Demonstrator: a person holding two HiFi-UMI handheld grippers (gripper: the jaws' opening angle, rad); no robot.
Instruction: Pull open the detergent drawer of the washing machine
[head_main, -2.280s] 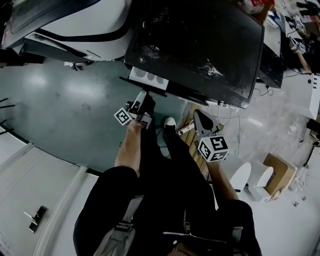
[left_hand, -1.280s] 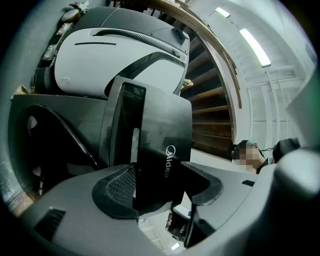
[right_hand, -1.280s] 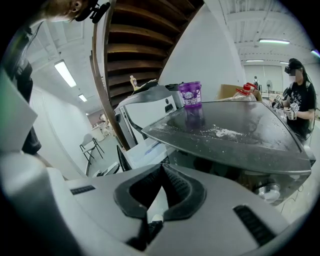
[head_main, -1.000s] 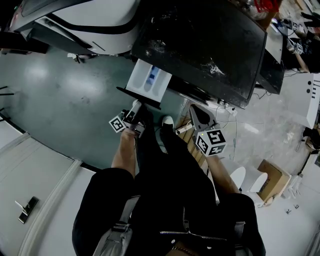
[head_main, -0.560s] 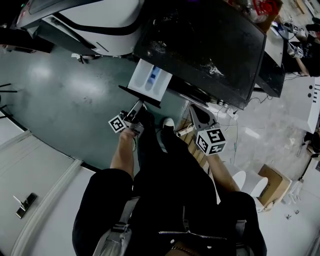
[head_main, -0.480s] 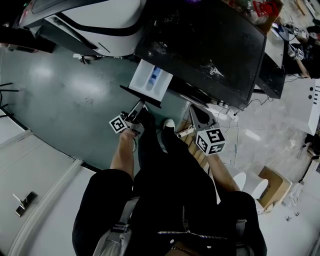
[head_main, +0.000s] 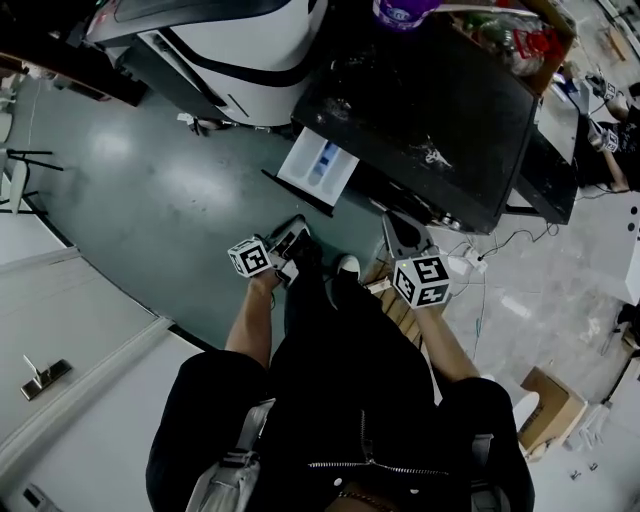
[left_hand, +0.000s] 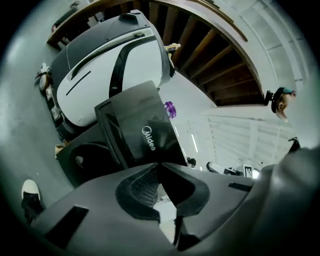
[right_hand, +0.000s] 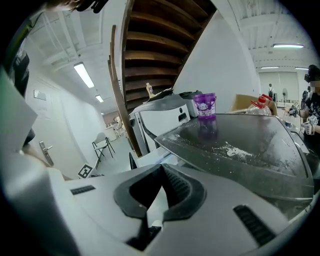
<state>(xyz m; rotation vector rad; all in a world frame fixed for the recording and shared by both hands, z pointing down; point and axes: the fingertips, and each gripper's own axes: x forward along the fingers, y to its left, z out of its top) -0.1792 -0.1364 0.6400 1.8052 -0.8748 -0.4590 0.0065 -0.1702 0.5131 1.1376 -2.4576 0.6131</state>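
Right now you are holding your left claw (head_main: 289, 240) just in front of the washing machine (head_main: 420, 100). Its jaws are closing right down until they meet, with nothing between them and nothing of the machine in their grip. Your right claw (head_main: 396, 236) is hovering near the machine's front as well, and its jaws are also meeting at the tips and gripping nothing. Beyond the left claw, the detergent drawer (head_main: 321, 167) is sticking out of the washing machine's front, pulled open and showing a white tray with a blue insert. Farther back, a purple cup (right_hand: 205, 106) is standing on top of the washing machine, and a white-and-black appliance (head_main: 230, 40) is sitting beside the machine on the drawer's side.
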